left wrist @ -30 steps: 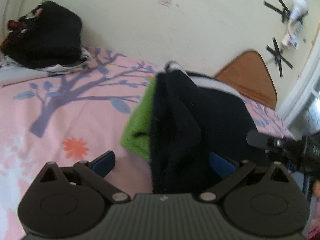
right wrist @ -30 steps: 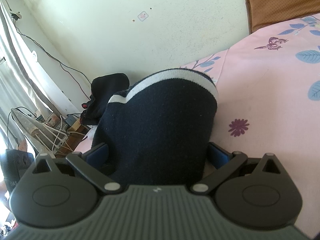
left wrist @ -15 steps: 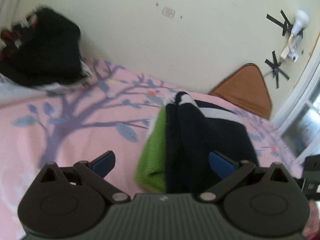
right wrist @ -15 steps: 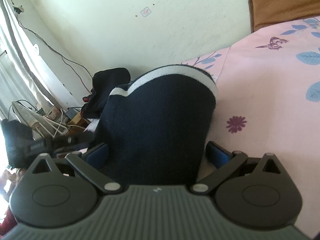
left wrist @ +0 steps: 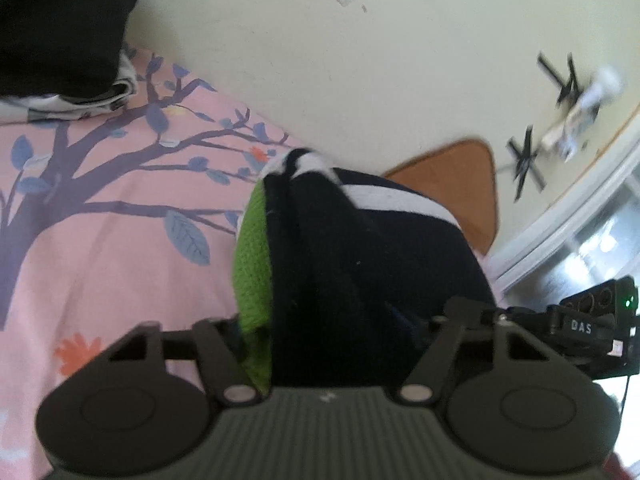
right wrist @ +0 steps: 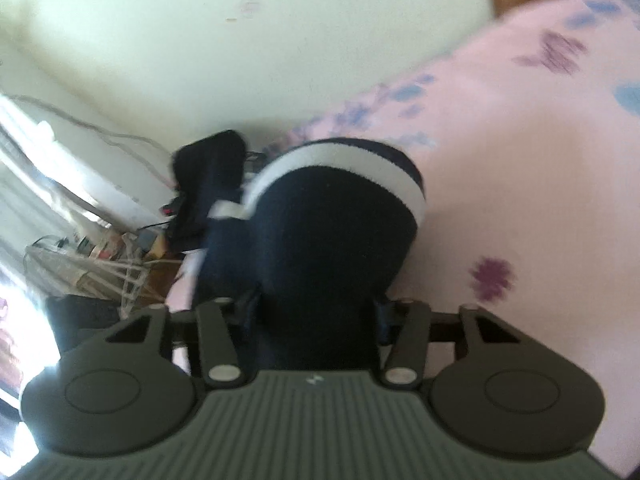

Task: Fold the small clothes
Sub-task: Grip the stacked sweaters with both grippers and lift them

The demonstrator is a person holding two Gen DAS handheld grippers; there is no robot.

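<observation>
A folded navy garment with a white stripe point(left wrist: 372, 264) and a green layer point(left wrist: 252, 264) on its left lies on the pink bed. My left gripper point(left wrist: 336, 324) is shut on its near end; the fingertips are buried in the cloth. In the right wrist view the same navy garment point(right wrist: 332, 248) fills the middle. My right gripper point(right wrist: 316, 312) is shut on it, jaws pressed into the cloth. The right gripper's body point(left wrist: 588, 328) shows at the right edge of the left wrist view.
A pink bedsheet with a tree print point(left wrist: 100, 208) covers the bed. A pile of dark clothes point(left wrist: 60, 28) sits at the far left by the wall. A brown headboard point(left wrist: 452, 176) stands behind. Cables and a rack point(right wrist: 100, 256) lie beside the bed.
Both grippers have closed from open onto the navy garment. The views have shifted and blurred, so both grippers are moving with it.
</observation>
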